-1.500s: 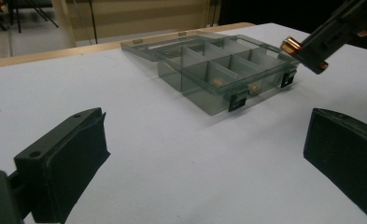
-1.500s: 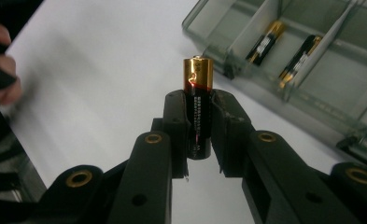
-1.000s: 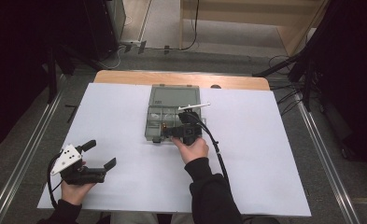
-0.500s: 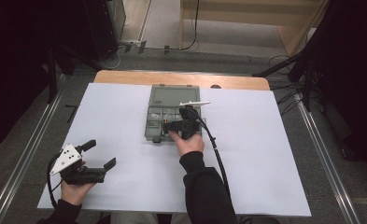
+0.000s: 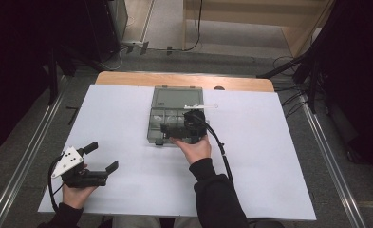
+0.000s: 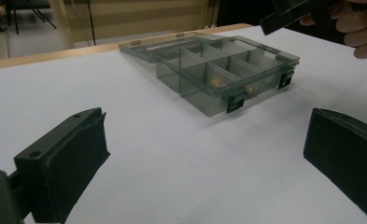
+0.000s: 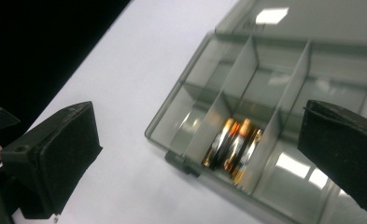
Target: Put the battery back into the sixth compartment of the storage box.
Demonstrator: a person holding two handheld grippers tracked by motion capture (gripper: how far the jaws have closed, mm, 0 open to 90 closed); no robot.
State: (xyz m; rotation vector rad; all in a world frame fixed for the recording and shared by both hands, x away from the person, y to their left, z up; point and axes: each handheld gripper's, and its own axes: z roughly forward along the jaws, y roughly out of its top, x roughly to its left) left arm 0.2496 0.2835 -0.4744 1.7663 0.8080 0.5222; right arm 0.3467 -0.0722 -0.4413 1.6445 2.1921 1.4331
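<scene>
Right gripper (image 5: pixel 167 128) jaws had just been opening, wide now, nothing between them; earlier they were shut. It hovered over the smoky translucent plastic compartment box (image 5: pixel 174 114) mid-table, lid open. Gold-and-black batteries (image 7: pixel 232 145) lay in a middle compartment, blurred. Left gripper (image 5: pixel 101 157) wide, empty, well apart at the near-left.

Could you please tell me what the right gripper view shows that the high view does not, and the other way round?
Right gripper view: black-and-orange cylindrical batteries lie side by side in one front compartment, between the right gripper's wide-open jaws, which have just been opening and hold nothing.

High view: the left gripper rests open near the white table cover's front left corner, apart from the box.

Both: the smoky grey translucent plastic compartment box, lid open.
</scene>
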